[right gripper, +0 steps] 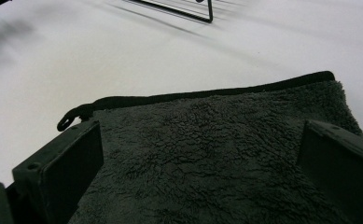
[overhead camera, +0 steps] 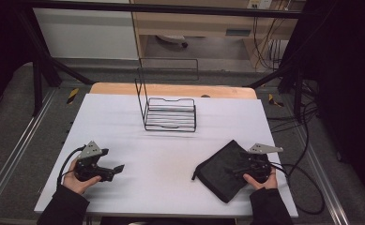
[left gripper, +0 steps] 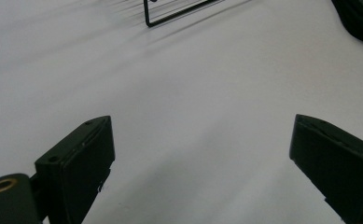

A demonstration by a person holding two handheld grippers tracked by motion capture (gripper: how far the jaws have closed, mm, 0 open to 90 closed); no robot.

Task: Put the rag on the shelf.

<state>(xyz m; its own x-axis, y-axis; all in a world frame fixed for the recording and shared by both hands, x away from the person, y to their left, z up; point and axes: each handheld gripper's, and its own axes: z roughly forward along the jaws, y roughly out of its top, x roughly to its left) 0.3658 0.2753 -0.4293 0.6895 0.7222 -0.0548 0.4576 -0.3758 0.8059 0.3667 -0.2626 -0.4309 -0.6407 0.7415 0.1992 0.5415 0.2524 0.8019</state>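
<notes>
A dark grey fluffy towel [overhead camera: 220, 171], folded flat, lies on the white table [overhead camera: 161, 150] at the front right. My right gripper [overhead camera: 239, 168] rests over its right part, open. In the right gripper view the towel [right gripper: 216, 140] spreads under and between the wide-apart jaws of that gripper [right gripper: 200, 163], with a small black loop [right gripper: 69, 119] at its left corner. My left gripper [overhead camera: 116, 169] is at the front left, open, with nothing in it. In the left gripper view bare table lies between the jaws of this gripper [left gripper: 200, 158].
A black wire rack [overhead camera: 170, 115] with a tall upright frame stands at the table's middle back; its base shows as rack [left gripper: 179, 14] and rack [right gripper: 188, 11]. A towel corner [left gripper: 361, 18] shows far right. Cables [overhead camera: 307, 187] trail off the right table edge.
</notes>
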